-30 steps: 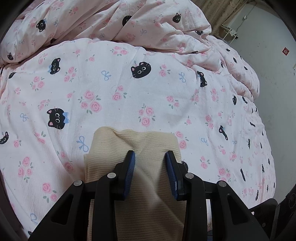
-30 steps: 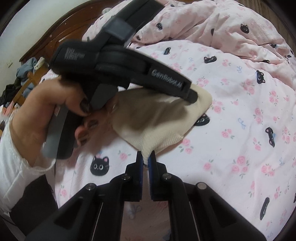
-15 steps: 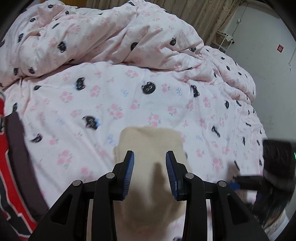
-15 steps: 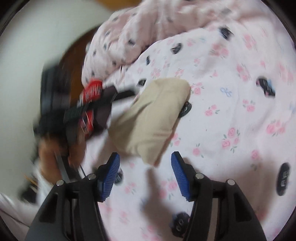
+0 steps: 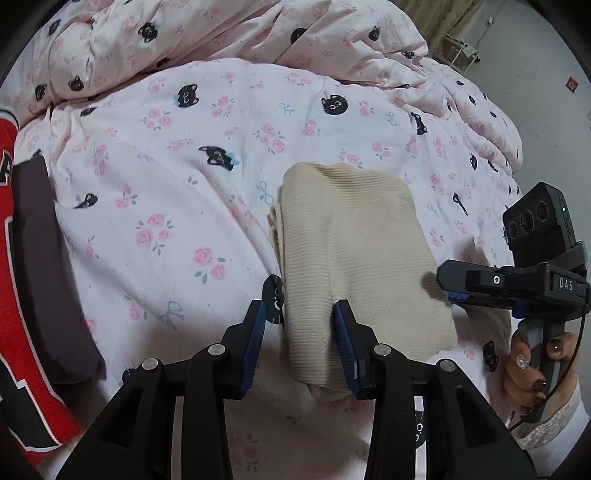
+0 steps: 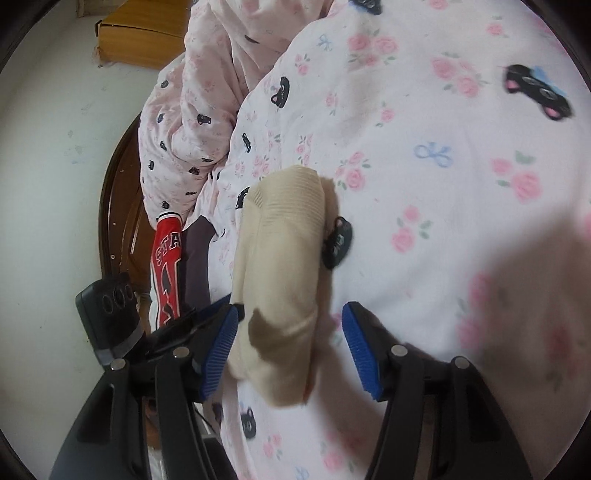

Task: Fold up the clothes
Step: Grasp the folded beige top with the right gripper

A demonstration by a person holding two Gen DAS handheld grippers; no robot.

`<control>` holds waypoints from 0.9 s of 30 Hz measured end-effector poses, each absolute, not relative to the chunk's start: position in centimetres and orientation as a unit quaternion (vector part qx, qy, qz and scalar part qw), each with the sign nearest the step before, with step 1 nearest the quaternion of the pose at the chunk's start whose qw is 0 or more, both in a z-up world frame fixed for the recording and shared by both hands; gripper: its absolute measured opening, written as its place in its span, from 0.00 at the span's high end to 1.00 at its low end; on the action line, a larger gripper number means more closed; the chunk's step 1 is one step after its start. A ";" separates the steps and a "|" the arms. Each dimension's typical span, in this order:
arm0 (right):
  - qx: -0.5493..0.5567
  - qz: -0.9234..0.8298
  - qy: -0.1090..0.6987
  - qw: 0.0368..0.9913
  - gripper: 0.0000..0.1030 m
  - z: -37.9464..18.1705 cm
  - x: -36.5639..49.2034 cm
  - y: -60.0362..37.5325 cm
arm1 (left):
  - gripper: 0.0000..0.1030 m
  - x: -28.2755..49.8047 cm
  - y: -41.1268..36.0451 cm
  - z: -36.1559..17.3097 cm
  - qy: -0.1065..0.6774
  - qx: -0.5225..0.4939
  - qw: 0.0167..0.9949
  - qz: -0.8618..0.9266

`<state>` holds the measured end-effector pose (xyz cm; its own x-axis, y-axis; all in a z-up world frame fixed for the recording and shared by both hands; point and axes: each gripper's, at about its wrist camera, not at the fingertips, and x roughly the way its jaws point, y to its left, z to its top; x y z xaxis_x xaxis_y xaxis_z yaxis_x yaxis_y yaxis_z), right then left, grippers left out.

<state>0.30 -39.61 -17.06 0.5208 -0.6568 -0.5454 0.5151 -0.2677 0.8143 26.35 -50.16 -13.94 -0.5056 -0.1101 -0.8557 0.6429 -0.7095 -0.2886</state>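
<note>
A beige ribbed garment [image 5: 354, 251] lies folded in a thick rectangle on the pink cat-print bedding [image 5: 177, 192]. My left gripper [image 5: 300, 334] is open, and the garment's near left edge runs between its blue pads. In the right wrist view the same garment [image 6: 284, 266] stretches away from my right gripper [image 6: 290, 345], which is open with the garment's near end in its gap. From the left wrist view the right gripper [image 5: 448, 291] hovers at the garment's right edge, held by a hand [image 5: 532, 365].
A red lettered garment [image 5: 22, 332] and a dark grey folded one [image 5: 44, 266] lie at the left edge of the bed. A bunched quilt [image 5: 240, 33] fills the back. A wooden headboard [image 6: 118, 206] and a white wall [image 6: 48, 147] border the bed.
My right gripper was shut on the garment's corner a second ago; it has opened and let go. Both grippers swung around, and the garment now lies flat and folded.
</note>
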 end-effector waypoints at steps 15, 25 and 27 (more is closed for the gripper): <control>0.631 -0.505 -0.013 0.588 0.24 -17.1 3.3 -42.6 | 0.62 27.7 -52.6 -15.4 0.376 0.423 0.203 -0.799; 0.666 -0.475 -0.051 0.572 0.76 -17.8 3.3 -43.9 | 0.62 28.3 -53.2 -15.6 0.397 0.413 0.191 -0.797; 0.671 -0.472 -0.056 0.569 0.76 -18.0 3.1 -43.7 | 0.62 28.4 -53.3 -15.6 0.399 0.412 0.188 -0.797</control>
